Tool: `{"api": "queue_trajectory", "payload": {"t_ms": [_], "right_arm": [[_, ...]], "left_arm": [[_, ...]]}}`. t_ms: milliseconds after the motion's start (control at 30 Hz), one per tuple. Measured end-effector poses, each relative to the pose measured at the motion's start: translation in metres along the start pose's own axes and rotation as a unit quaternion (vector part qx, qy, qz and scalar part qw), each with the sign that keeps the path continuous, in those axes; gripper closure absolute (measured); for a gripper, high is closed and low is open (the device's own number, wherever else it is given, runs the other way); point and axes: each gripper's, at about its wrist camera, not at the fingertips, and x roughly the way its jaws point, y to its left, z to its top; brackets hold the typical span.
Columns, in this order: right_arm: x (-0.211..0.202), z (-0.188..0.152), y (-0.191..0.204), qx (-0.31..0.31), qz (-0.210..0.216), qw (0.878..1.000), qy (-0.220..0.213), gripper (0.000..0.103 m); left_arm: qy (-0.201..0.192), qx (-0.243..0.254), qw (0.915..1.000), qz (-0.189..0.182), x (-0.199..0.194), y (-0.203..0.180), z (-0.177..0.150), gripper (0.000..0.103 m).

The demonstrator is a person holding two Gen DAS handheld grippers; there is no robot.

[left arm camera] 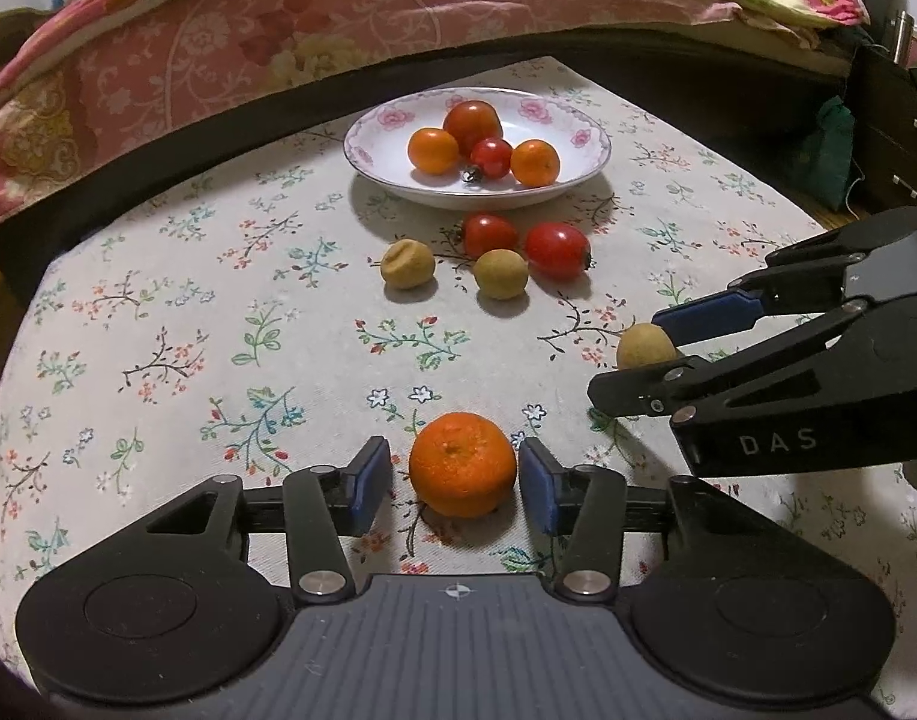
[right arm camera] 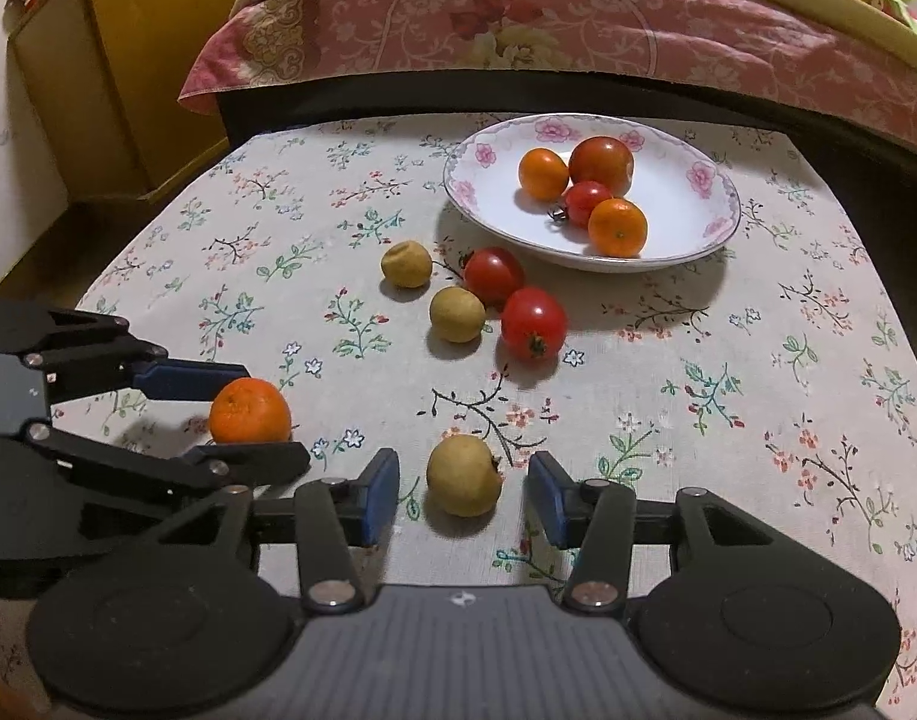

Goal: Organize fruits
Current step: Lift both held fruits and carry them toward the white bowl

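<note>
Left gripper (left arm camera: 455, 483) spread around a tangerine (left arm camera: 462, 463), right gripper (right arm camera: 464, 489) spread around a longan (right arm camera: 464, 475), pads clear of both, with loose tomatoes (right arm camera: 533, 323) and longans ahead before the plate (right arm camera: 686, 240).

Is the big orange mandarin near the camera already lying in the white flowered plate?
No, the big orange mandarin sits on the floral tablecloth between the left gripper's open blue pads, well short of the white flowered plate.
</note>
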Motion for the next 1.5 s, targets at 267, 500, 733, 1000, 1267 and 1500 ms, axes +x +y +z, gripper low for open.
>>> {"api": "queue_trajectory", "payload": {"t_ms": [267, 500, 733, 1000, 1267, 1500], "right_arm": [[0.000, 0.000, 0.001, -0.008, -0.016, 1.000, 0.000, 0.077], [-0.001, 0.001, 0.004, -0.011, -0.012, 1.000, -0.001, 0.078], [-0.005, 0.007, 0.004, -0.001, -0.001, 1.000, -0.011, 0.077], [-0.008, 0.011, 0.004, 0.000, 0.001, 1.000, -0.019, 0.077], [-0.007, 0.011, 0.004, 0.003, 0.000, 1.000, -0.016, 0.077], [-0.009, 0.015, 0.000, 0.015, 0.001, 1.000, -0.023, 0.077]], "left_arm": [[0.002, 0.000, 1.0000, -0.002, -0.001, -0.002, 0.002, 0.058], [0.004, -0.007, 1.0000, -0.005, -0.001, -0.002, 0.003, 0.060], [-0.012, -0.013, 0.9998, -0.013, -0.004, 0.000, 0.012, 0.060], [-0.013, -0.023, 0.9996, -0.012, -0.002, 0.001, 0.015, 0.060], [-0.020, -0.032, 0.9993, -0.007, -0.003, 0.005, 0.020, 0.060], [-0.028, -0.037, 0.9989, -0.006, -0.004, 0.006, 0.025, 0.060]]}}
